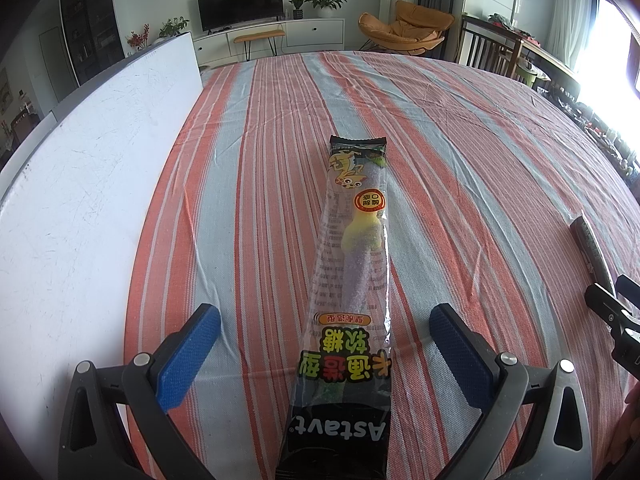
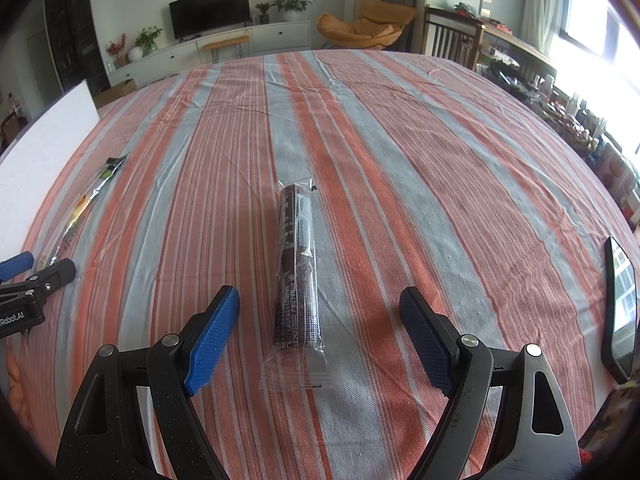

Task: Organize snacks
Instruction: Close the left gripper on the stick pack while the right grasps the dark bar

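I am holding my left gripper (image 1: 325,354) with its jaws apart over the gummy pack (image 1: 352,264), which is lying lengthwise on the striped worktop (image 1: 460,140) between the pads. My right gripper (image 2: 320,336) is likewise spread wide, straddling the dark bar (image 2: 298,264). Both wrappers are looking slick and flat, so I am probably risking a pinch of loose film only, letting a snack slide out, or snagging the cloth.
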A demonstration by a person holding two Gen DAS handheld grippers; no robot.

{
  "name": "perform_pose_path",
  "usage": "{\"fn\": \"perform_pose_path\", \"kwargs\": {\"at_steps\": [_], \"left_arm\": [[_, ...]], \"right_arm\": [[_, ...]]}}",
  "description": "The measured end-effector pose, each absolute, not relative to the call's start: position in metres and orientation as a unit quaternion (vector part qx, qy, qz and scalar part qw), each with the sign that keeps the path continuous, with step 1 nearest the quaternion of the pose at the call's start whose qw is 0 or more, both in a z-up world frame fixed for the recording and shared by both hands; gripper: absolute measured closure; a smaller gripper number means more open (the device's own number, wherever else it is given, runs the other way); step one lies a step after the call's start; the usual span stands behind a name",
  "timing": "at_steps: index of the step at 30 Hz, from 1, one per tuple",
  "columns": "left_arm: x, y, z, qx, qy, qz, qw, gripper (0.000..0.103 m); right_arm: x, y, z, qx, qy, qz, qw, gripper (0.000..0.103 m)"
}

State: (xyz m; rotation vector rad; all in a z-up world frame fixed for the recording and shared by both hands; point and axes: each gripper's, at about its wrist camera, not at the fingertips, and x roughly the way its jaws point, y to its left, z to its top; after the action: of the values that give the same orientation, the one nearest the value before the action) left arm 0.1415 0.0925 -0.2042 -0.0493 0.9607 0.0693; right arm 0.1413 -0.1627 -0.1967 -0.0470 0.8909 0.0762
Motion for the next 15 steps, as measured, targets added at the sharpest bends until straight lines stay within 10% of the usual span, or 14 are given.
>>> {"fn": "perform_pose_path", "kwargs": {"at_steps": [12, 15], "left_arm": [[0.161, 0.087, -0.201, -0.002, 0.531, -0.009, 0.847, 0.002], [0.157, 0.076, -0.193, 0.009, 0.525, -0.027, 0.851, 0.031]], "right_arm": [[0.167, -0.16, -0.19, -0.014, 0.514, 0.052, 0.856, 0.017], [0.192, -0.15, -0.182, -0.014, 0.541, 0.078, 0.837, 0.019]]}}
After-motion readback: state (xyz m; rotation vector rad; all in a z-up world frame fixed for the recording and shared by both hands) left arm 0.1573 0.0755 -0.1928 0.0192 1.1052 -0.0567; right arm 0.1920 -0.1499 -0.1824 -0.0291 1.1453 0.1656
